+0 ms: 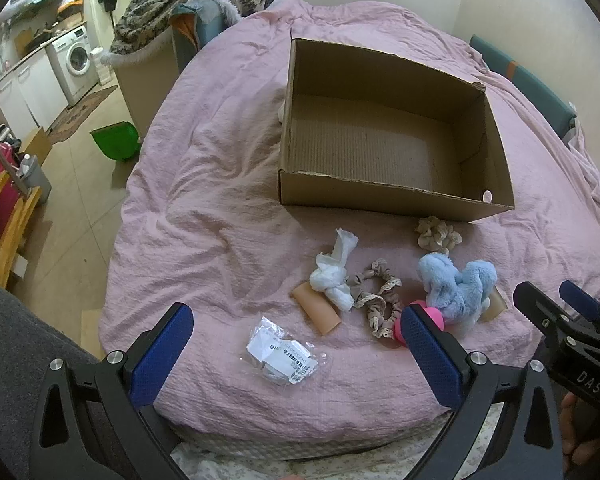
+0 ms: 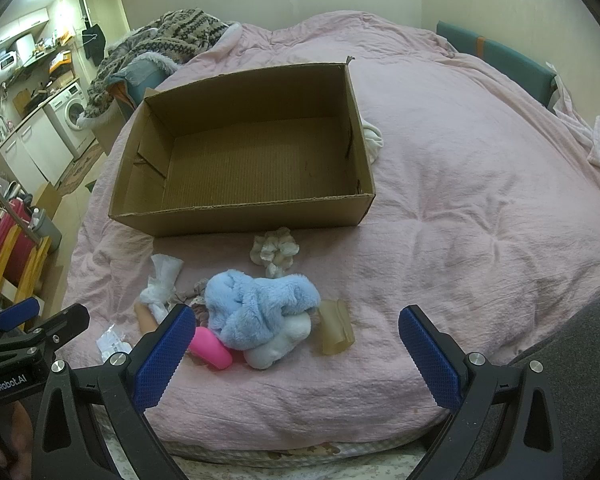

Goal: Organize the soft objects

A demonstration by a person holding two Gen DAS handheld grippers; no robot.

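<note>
An open brown cardboard box, its corrugated floor bare, sits on a wrinkled pink quilt that covers the bed. The soft things lie in a loose cluster on the quilt just in front of the box's near wall. Nearest the box is a beige crumpled fabric scrunchie, apart from the rest. Below it sprawls a fluffy light-blue plush toy with a white plush part tucked under it, its pile long and matted; it touches a bright pink rounded soft object on one side, and a translucent tan rubbery roll lies just beside it on the other. A taupe scrunchie with a lace edge lies next to a knotted white cloth, which rests partly over a peach-coloured soft tube. A clear plastic packet with a printed label lies closer to the bed's edge, a little apart from the cluster. The left gripper hovers above the near edge of the bed with its blue-padded fingers spread wide and nothing between them. The right gripper is likewise held wide apart and holds nothing, its fingers flanking the plush toy in view without touching it.
</note>
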